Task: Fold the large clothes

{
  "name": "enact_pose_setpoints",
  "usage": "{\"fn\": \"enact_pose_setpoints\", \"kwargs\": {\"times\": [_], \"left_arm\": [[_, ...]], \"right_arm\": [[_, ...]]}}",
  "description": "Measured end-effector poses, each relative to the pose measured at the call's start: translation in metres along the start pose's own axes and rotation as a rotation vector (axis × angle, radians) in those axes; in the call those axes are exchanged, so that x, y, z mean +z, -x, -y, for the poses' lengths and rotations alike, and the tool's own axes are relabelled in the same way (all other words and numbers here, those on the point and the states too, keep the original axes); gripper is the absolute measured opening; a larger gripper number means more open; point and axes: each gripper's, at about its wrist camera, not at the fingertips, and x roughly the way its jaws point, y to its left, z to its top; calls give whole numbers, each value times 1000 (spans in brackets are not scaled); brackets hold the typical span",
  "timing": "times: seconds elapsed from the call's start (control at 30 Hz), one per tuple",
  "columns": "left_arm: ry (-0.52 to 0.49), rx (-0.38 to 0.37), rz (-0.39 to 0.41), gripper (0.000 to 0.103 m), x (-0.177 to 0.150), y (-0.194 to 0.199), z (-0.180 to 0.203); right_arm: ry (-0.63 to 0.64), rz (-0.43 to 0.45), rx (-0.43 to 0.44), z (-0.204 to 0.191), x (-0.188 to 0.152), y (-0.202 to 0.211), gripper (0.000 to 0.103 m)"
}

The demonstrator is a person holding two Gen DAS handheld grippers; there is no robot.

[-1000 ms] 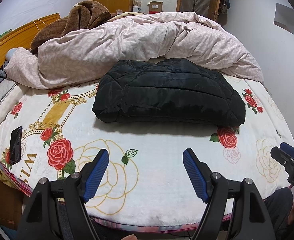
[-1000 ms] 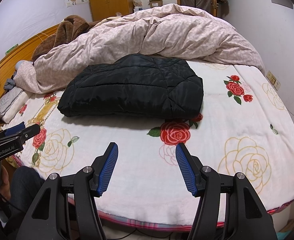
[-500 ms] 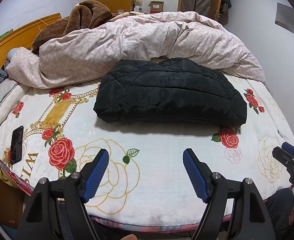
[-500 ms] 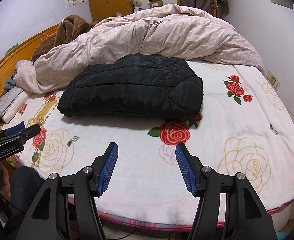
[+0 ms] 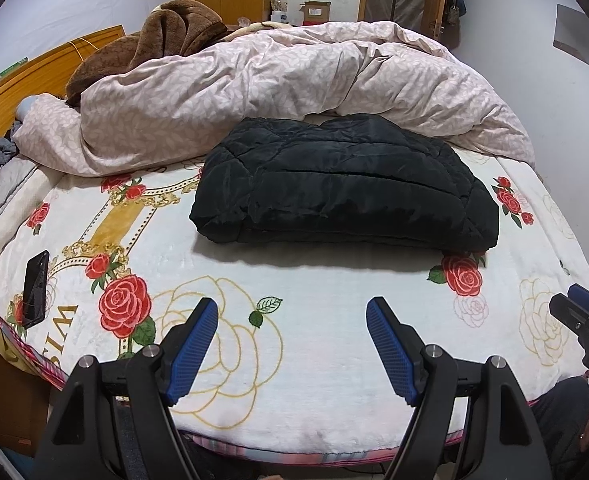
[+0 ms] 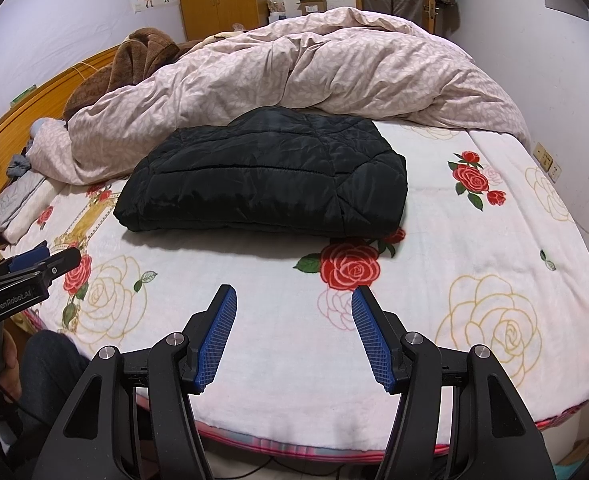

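- Bed (image 5: 334, 392): covered by a white blanket printed with red and gold roses; it fills most of both views
- Quilt (image 5: 294, 80): pale pink, bunched in a long ridge across the far side of the bed; a brown blanket (image 5: 166, 32) is heaped at its left end
- Jacket (image 5: 346, 184): black, padded, folded into a thick rectangular bundle; it lies flat on the middle of the bed, just in front of the quilt
- Left gripper (image 5: 292, 344): jaws spread, nothing between the blue pads; held above the near edge of the bed, well short of the jacket
- Right gripper (image 6: 294, 332): jaws likewise spread and empty; near edge, apart from the jacket
- Phone (image 5: 36, 288): dark, lying at the bed's left edge
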Motion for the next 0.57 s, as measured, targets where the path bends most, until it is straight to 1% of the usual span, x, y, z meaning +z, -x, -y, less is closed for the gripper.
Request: {"fn": "enact_pose_setpoints", "kwargs": {"times": [0.2,0.4,0.57], "left_arm": [[2,1,-5,78,-1,-2,0],[5,1,14,78,0,0,3],[6,5,9,78,0,0,5]], "right_arm": [[0,-4,-2,0,-3,-1,60],[-2,-4,-3,-1,-2,-1,60],[0,-4,-1,0,-2,-1,60]]}}
